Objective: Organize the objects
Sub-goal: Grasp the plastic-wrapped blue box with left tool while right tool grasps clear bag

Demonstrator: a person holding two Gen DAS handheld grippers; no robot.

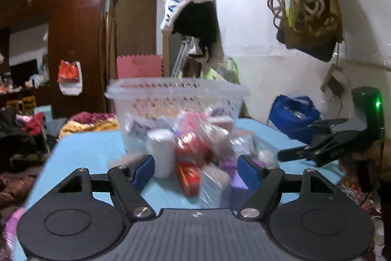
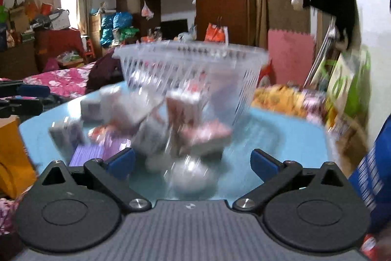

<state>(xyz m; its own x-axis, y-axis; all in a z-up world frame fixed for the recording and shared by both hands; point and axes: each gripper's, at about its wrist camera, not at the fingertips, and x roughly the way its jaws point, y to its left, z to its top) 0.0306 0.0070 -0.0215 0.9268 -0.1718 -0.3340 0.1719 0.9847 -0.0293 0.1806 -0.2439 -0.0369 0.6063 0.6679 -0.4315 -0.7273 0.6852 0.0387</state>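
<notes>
Two claws gaping, left claw (image 1: 196, 169), right claw (image 2: 193, 162), pile of boxes (image 1: 195, 158) (blurred), basket (image 1: 176, 94) behind.

Light-blue table (image 1: 97, 151) carries a clear slatted basket (image 1: 176, 94); small boxes (image 1: 190, 175) heaped beside.

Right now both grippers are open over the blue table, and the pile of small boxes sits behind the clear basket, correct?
Not quite: the pile of small boxes sits in front of the clear basket, nearer the grippers, as the left wrist view shows. The rest holds.

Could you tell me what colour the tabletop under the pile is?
Light blue tabletop; clearest in the left wrist view.
</notes>
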